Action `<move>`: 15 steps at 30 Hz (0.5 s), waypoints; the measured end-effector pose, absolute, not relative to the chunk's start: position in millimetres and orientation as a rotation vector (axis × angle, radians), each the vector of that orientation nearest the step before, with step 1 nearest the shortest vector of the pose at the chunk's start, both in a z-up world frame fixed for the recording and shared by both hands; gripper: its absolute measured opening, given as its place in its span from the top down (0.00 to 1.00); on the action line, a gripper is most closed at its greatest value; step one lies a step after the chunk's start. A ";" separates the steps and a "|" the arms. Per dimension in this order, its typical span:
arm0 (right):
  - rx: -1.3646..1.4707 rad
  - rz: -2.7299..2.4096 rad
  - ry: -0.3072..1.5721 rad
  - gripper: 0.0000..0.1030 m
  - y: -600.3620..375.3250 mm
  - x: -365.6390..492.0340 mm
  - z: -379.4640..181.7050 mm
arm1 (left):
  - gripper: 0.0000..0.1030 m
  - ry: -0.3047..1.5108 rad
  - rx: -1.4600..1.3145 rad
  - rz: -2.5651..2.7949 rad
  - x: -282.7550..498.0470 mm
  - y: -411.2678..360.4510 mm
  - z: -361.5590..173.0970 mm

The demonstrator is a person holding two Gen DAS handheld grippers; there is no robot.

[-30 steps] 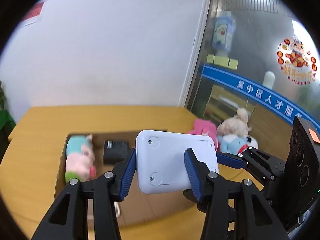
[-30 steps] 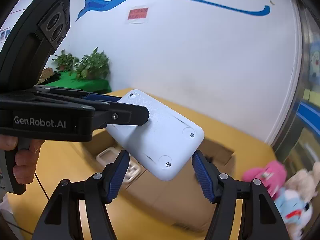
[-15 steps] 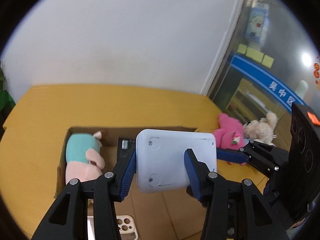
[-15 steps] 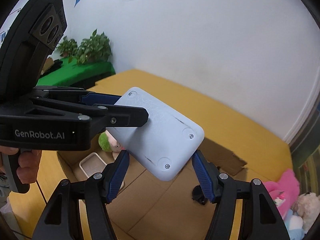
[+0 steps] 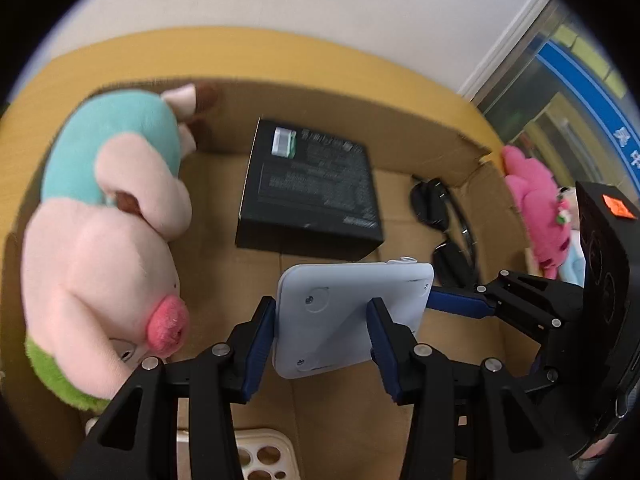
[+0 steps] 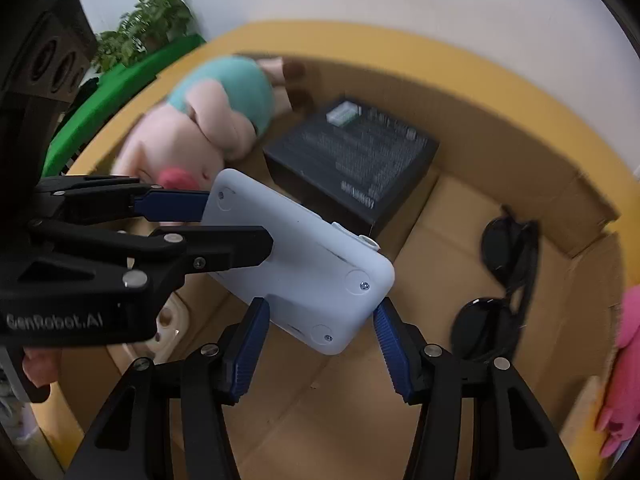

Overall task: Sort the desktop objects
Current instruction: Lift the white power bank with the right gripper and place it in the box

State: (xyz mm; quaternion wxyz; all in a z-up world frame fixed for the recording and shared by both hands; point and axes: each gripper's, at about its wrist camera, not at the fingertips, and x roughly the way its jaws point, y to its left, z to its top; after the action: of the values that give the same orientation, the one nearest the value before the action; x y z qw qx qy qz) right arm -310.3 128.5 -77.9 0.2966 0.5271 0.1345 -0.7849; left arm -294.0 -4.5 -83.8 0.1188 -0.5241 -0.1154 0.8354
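Over the open cardboard box [image 5: 448, 120] on the yellow surface [image 5: 280, 52], I have the white device [image 5: 352, 312] carried between both tools, underside toward the cameras, because it is wide and flat and one narrow grip at an edge would let it swing. The left tool [image 5: 320, 334] is about half open, its blue pads pressed on one end of the device. The right tool [image 6: 320, 338] sits at the opposite end and its jaws are closing with a corner of the device between them; I judge the pads are near it but not clearly pressing. Below, the box already holds a plush pig [image 5: 108, 216] along one wall, a black carton [image 5: 312, 192] at the back and sunglasses [image 6: 500, 280] to the side, so the bare cardboard floor under the device looks like the free spot.
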 end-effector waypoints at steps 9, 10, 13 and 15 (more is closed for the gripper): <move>1.470 -2.069 0.341 0.46 125.1 -303.7 -94.2 | 0.58 -0.353 -1.628 2.430 -297.2 -15.6 -95.4; 1.458 -2.080 0.354 0.45 122.1 -301.5 -92.4 | 0.58 -0.356 -1.610 2.448 -294.7 -18.5 -90.2; 1.379 -2.175 0.354 0.26 132.0 -279.5 -67.6 | 0.56 -0.307 -1.484 2.562 -270.1 -22.0 -57.0; 1.274 -2.291 0.287 0.15 146.7 -253.9 -37.2 | 0.56 -0.288 -1.369 2.626 -245.1 -23.3 -30.7</move>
State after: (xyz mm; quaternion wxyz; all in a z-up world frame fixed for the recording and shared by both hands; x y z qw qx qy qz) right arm -253.9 146.7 -37.2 0.2496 0.4678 0.1053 -0.8413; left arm -245.1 -23.3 -30.7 0.0832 -0.4585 -0.0966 0.8795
